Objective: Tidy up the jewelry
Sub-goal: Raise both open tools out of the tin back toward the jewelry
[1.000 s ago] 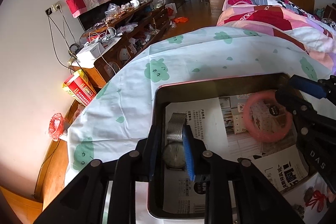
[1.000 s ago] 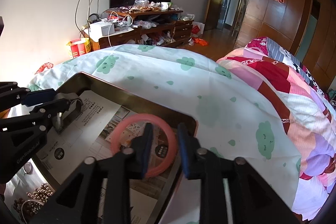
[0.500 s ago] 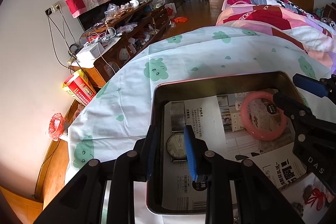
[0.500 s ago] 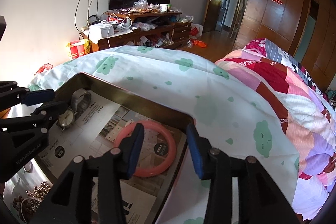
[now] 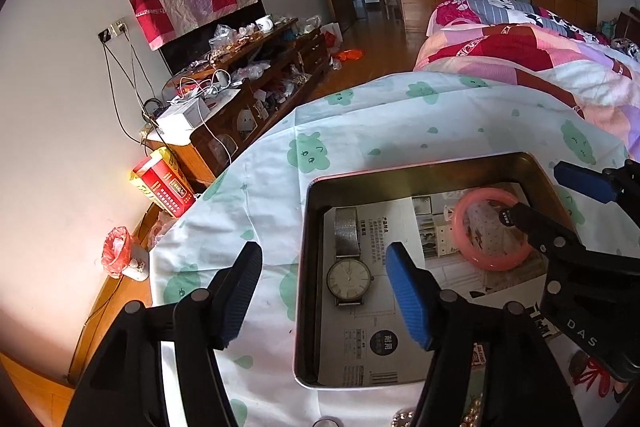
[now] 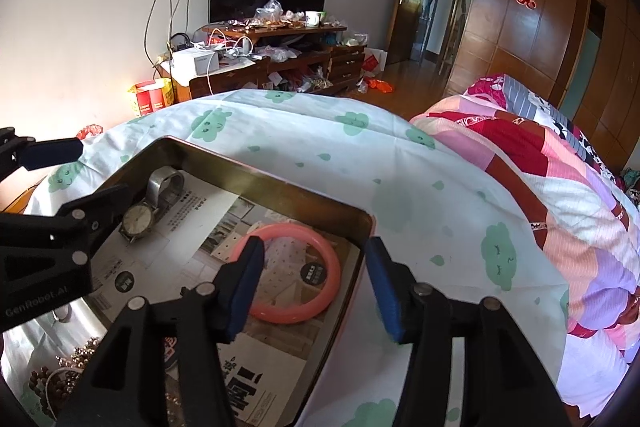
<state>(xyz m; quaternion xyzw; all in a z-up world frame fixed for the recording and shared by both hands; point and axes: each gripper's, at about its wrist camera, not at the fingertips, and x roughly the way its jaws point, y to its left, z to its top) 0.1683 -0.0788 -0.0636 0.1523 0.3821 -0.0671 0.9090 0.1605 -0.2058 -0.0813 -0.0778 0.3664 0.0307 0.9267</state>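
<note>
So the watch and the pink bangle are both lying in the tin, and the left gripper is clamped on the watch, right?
Not quite. In the left wrist view the left gripper is open, its fingers spread clear of the watch. The pink bangle and watch do lie in the tin.

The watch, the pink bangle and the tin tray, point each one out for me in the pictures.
watch [image 5: 349, 277], left wrist view, on its round dial.
pink bangle [image 6: 297, 313], right wrist view, on the near arc of the ring.
tin tray [image 5: 420, 178], left wrist view, on its far inner wall.
</note>
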